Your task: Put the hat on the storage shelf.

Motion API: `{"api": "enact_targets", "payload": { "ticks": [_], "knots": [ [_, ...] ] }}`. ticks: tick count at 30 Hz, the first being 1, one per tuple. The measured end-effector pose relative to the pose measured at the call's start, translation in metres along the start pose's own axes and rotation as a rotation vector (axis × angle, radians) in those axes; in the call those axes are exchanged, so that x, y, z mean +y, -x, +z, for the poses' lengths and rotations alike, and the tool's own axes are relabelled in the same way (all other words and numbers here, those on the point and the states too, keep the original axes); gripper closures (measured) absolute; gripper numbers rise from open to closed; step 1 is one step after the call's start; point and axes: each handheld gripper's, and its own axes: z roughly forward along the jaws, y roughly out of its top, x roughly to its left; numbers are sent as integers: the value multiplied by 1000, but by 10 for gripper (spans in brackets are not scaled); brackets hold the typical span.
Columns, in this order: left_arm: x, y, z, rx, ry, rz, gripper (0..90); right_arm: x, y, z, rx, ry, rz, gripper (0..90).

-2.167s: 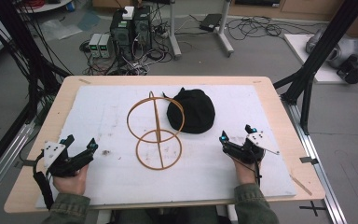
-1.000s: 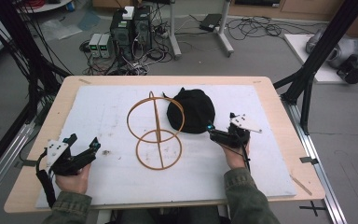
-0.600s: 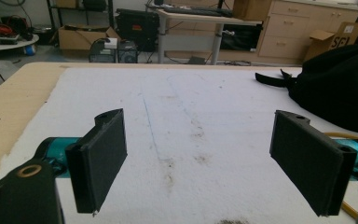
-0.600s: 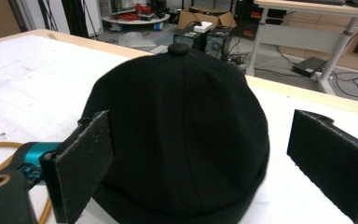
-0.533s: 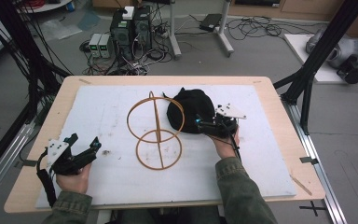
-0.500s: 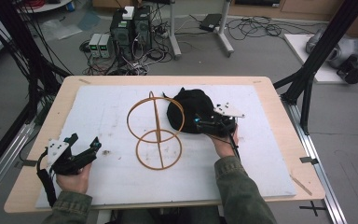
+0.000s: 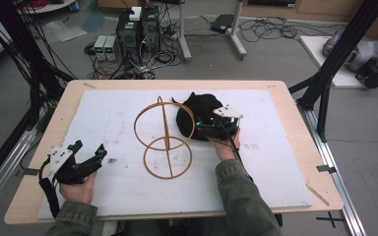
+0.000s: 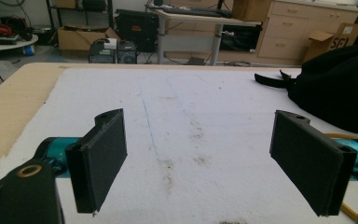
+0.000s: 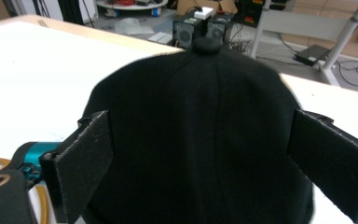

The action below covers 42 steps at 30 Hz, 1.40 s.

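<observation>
The right claw [image 7: 203, 131] has moved forward from the near right part of the table [image 7: 39, 142] and is now at the black cap [image 7: 199, 110]. In the right gripper view its jaws are spread wide, one on each side of the cap, and they do not pinch it yet. The cap lies on the white mat [image 7: 275, 162], just beside the wire stand [image 7: 165, 137]. The left claw [image 7: 89, 156] stays at the near left, also spread and holding nothing. I think a grasp of the cap comes next, probably to put it on the stand.
</observation>
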Motion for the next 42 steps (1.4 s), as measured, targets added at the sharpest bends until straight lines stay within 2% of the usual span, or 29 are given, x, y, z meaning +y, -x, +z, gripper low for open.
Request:
{"api": "enact_targets", "payload": {
  "ticks": [2,4,6,8,11,12,13,14,15,16,31,42],
  "knots": [
    [0,0,0,0,1,-2,189,-3,-2,3,-23,-12,-7,67],
    [0,0,1,-1,0,0,189,-6,-5,7,-15,-34,-10,161],
    [0,0,1,-5,2,-1,188,-7,-6,8,-18,-31,2,184],
    [0,0,1,-9,2,0,189,-7,-5,8,-23,-28,13,253],
    [0,0,1,-13,0,3,189,-6,-3,6,-3,-41,46,478],
    [0,0,1,-13,0,3,189,-6,-3,6,-3,-41,46,478],
    [0,1,2,-18,3,0,189,-6,-1,4,12,-47,56,586],
    [0,1,2,-29,4,0,191,-4,2,2,32,-51,74,773],
    [0,1,2,-29,4,0,191,-4,3,2,46,-53,86,851],
    [0,1,2,-29,7,1,191,-5,3,2,51,-56,89,873],
    [0,2,3,-30,1,9,193,-6,-4,-2,3,-25,52,884],
    [0,0,3,-35,4,-2,197,-1,-2,-12,-14,11,44,884]
  ]
}}
